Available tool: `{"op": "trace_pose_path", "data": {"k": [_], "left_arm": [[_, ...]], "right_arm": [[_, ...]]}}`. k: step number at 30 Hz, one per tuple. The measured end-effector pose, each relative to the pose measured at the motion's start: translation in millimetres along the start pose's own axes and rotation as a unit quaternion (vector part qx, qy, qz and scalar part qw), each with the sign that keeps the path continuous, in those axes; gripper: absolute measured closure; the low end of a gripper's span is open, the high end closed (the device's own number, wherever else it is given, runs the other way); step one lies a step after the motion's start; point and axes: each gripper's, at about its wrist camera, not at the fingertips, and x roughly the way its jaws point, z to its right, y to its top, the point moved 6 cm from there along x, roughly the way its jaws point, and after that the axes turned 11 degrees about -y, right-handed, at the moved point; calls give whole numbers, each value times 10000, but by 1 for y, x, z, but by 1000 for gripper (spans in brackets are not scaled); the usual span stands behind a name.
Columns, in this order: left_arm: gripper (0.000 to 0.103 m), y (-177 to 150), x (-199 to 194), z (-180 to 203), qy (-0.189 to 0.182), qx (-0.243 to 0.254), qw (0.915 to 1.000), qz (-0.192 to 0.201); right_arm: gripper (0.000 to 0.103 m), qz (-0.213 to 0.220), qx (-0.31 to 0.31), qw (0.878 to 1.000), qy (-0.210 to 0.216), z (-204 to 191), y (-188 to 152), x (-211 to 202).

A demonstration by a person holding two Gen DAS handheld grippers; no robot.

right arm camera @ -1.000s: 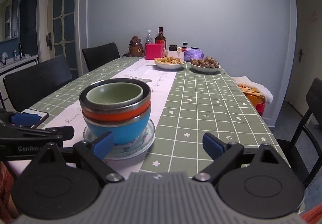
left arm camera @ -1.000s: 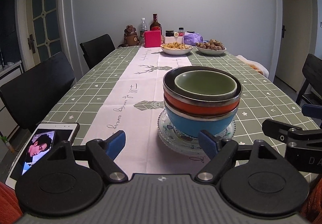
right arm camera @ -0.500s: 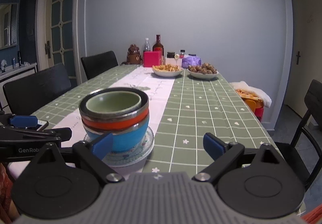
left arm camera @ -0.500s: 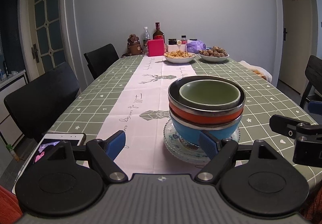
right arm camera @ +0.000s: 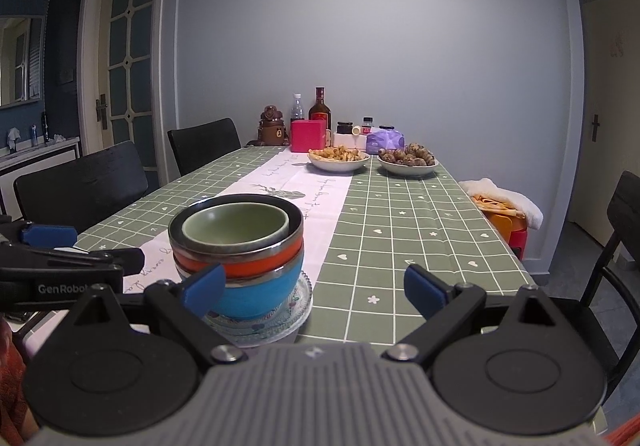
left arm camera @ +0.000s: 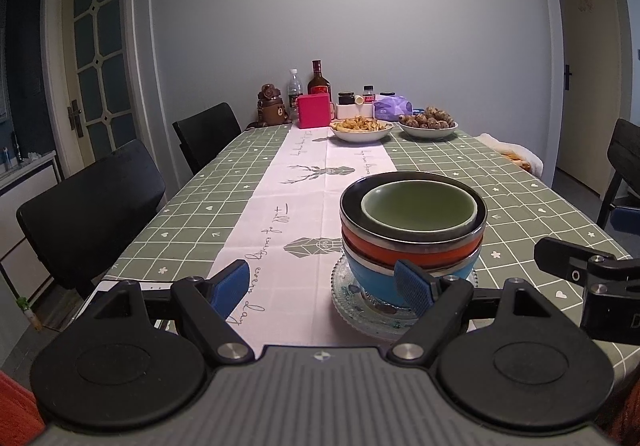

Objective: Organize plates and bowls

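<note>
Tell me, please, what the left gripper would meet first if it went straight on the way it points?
Probably nothing soon: the left gripper, open, points along the pale runner. The bowl stack sits just right of that line, by its right finger, though depth is unclear.

You see pale green ceramic bowl (left arm camera: 418, 209) nested in black steel-rimmed bowl (left arm camera: 412, 234), over orange bowl (left arm camera: 408, 260), over sky-blue bowl (left arm camera: 372, 282), on clear patterned glass plate (left arm camera: 352, 310). Green tablecloth (left arm camera: 516, 197): white grid, small hearts and stars. White central runner (left arm camera: 304, 181): grey deer prints, script lettering. Your gripper fingertips (left arm camera: 412, 284) blue-padded on black frames. Pink box (left arm camera: 313, 110) at far end.
</note>
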Motion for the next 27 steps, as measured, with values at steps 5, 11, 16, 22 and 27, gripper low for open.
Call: {"op": "trace_pose_path", "data": {"k": [5,11,16,22,27], "left_arm": [[7,-1,-1,1,-33,-10,10000,-20],[7,-1,0,1,-50,-32,10000,-34],[7,0,-1,0,-46,-54,10000,-32],[7,-1,-1,-1,-55,-101,9999,-51],[7,-1,-1,-1,-50,-118,9999,-44]], "right_arm": [[9,-26,36,10000,8,1,-1,0],[8,-35,39,10000,38,1,-1,0],[8,-47,69,10000,44,2,-1,0],[8,-39,82,9999,69,1,-2,0],[8,-24,103,9999,98,3,-2,-1]]}}
